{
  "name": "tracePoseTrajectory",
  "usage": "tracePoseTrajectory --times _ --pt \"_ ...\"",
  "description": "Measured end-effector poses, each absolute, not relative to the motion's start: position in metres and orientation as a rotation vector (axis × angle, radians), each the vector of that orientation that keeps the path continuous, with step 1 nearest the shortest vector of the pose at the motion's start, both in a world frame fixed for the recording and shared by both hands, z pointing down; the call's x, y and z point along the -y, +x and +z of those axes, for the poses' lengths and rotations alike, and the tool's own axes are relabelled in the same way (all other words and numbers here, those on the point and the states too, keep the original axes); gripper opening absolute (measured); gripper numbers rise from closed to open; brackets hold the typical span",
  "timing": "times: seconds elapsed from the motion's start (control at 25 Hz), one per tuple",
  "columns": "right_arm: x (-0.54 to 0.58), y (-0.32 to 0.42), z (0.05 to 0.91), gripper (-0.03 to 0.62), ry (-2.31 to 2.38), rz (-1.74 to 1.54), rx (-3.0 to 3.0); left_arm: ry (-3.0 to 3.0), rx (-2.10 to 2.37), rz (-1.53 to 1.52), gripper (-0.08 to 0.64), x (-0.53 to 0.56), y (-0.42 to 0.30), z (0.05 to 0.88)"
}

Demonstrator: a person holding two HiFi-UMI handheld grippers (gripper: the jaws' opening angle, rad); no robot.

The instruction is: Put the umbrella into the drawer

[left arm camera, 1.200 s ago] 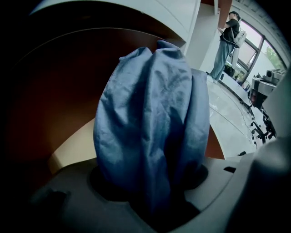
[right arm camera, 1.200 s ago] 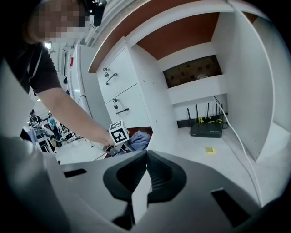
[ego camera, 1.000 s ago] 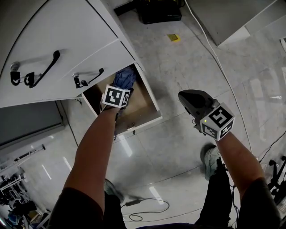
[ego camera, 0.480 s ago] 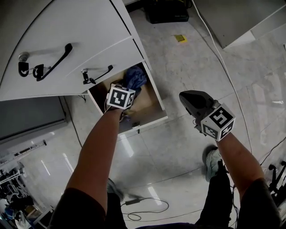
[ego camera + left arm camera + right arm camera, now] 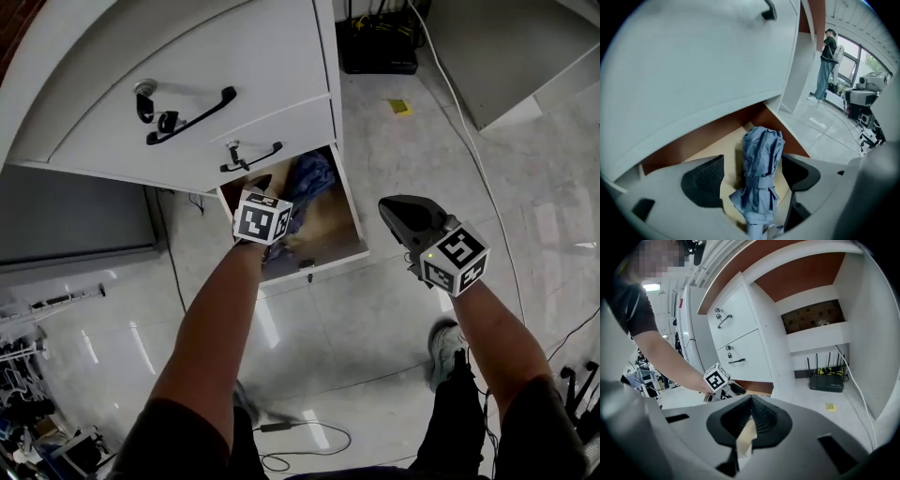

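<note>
A folded blue umbrella (image 5: 311,180) lies inside the open bottom drawer (image 5: 315,266) of a white cabinet. My left gripper (image 5: 271,200) hangs over the drawer's front part and points down at it. In the left gripper view the umbrella (image 5: 760,161) shows between the wide-apart jaws of the left gripper (image 5: 752,172), resting on the drawer's wooden floor, and the pads do not press on it. My right gripper (image 5: 403,216) hovers over the floor to the right of the drawer. In its own view the right gripper (image 5: 751,401) has its pads together with nothing between them.
Above the open drawer are two closed drawers with black handles (image 5: 190,114). A black router (image 5: 377,53), a white cable (image 5: 459,122) and a yellow note (image 5: 400,107) lie on the tiled floor behind. A shoe (image 5: 441,339) stands below the right arm. A person (image 5: 827,61) stands far off.
My left gripper has lifted up and back from the umbrella, which stays lying in the drawer. The right gripper has barely shifted in the picture.
</note>
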State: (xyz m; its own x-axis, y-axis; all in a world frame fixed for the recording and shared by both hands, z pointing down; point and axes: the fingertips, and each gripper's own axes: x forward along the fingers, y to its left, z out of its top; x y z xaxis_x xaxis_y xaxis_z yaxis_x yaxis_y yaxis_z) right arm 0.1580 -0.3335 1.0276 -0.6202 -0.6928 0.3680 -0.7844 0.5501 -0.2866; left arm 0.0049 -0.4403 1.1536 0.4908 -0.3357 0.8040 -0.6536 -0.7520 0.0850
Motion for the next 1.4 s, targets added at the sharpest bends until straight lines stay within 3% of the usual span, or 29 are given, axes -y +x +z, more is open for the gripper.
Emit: tracePoseTrajectory --times 0.24,0.28,0.48,0.56,0.96,1.4 --pt "0.332 0.142 1.001 -0.006 1.241 0.591 2.57 2.475 0.784 0.997 0.356 0.42 -0.006 1.094" --pt "0.33 0.139 0.996 -0.006 1.238 0.583 2.569 2.497 0.79 0.971 0.326 0.417 -0.009 1.084" --pt "0.317 0.125 0.975 -0.006 1.252 0.576 2.556 2.583 0.872 0.85 0.046 0.398 -0.031 1.033" --pt "0.31 0.122 0.966 -0.006 1.267 0.596 2.542 2.599 0.874 0.805 0.006 0.387 -0.038 1.012" --pt "0.308 0.094 0.876 -0.006 1.298 0.593 2.508 2.578 0.873 0.519 0.005 0.356 -0.079 0.884" --pt "0.318 0.069 0.706 -0.006 1.272 0.56 2.539 2.603 0.966 0.308 0.005 0.327 -0.126 0.676"
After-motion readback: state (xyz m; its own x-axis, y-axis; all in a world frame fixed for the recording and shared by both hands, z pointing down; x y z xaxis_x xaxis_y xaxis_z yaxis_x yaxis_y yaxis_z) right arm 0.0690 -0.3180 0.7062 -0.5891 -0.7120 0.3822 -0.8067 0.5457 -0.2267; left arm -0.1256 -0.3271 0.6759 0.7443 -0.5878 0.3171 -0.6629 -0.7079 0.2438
